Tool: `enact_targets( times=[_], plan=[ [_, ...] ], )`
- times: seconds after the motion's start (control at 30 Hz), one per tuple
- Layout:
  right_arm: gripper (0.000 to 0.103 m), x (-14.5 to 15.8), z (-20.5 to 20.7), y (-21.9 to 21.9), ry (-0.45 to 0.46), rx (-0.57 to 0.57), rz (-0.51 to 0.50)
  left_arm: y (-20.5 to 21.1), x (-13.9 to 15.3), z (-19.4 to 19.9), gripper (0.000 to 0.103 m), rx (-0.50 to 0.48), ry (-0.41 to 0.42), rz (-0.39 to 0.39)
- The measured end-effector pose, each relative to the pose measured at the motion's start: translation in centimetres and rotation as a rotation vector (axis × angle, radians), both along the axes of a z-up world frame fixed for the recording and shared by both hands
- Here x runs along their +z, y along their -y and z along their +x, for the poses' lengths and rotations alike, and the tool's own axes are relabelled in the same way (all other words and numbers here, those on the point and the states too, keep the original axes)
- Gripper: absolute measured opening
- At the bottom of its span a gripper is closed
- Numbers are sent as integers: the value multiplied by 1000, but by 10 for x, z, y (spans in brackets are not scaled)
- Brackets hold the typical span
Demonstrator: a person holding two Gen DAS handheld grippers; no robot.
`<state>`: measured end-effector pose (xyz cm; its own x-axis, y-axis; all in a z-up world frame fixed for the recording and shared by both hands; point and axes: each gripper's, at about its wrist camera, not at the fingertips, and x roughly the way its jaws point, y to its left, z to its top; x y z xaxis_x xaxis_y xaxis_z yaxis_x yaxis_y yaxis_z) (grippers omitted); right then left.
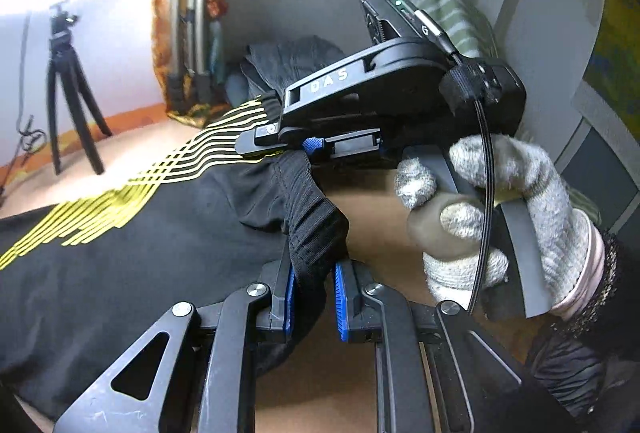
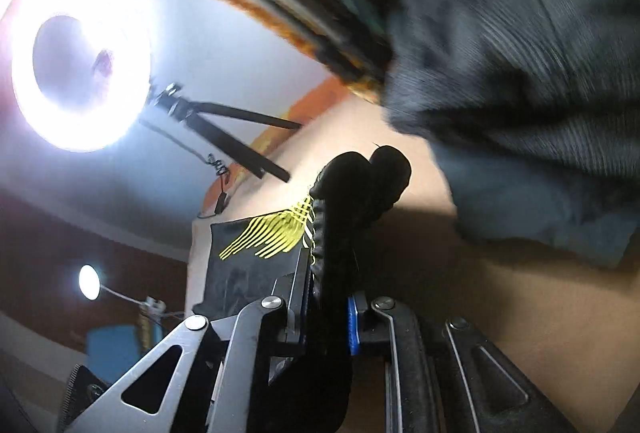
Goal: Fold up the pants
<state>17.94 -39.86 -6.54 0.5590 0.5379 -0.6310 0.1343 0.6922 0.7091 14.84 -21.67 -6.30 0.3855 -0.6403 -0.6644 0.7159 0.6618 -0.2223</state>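
Observation:
Black pants [image 1: 140, 253] with yellow line print lie spread across the tan table [image 1: 372, 209]. My left gripper [image 1: 316, 297] is shut on a bunched fold of the ribbed black waistband, with the blue pads [image 1: 342, 305] pressing it from both sides. The right gripper [image 1: 276, 149], held by a hand in a grey knit glove [image 1: 500, 201], sits farther along the same waistband edge. In the right wrist view the right gripper [image 2: 332, 305] is shut on a thick roll of the pants [image 2: 240, 273], lifted off the table.
A dark grey garment [image 2: 520, 73] lies heaped at the back, beside a green striped cloth [image 1: 452, 9]. A small tripod [image 1: 68, 85] and a wrapped bundle of metal legs [image 1: 192, 33] stand at the far left. A ring light [image 2: 80, 57] glares.

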Motion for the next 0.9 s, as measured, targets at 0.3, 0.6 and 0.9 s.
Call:
enact_targets(
  times=[0.3,0.6,0.9],
  plan=[
    [12,55,20,-79,112,87,-73,-67,30,-5,14,100,31,-67],
    [12,70,47,-178,133,205,-173,-144,30,7,14,245,22,-115],
    [12,53,83,-270,98,309,-261,-215,7,25,14,383,-15,-131]
  ],
)
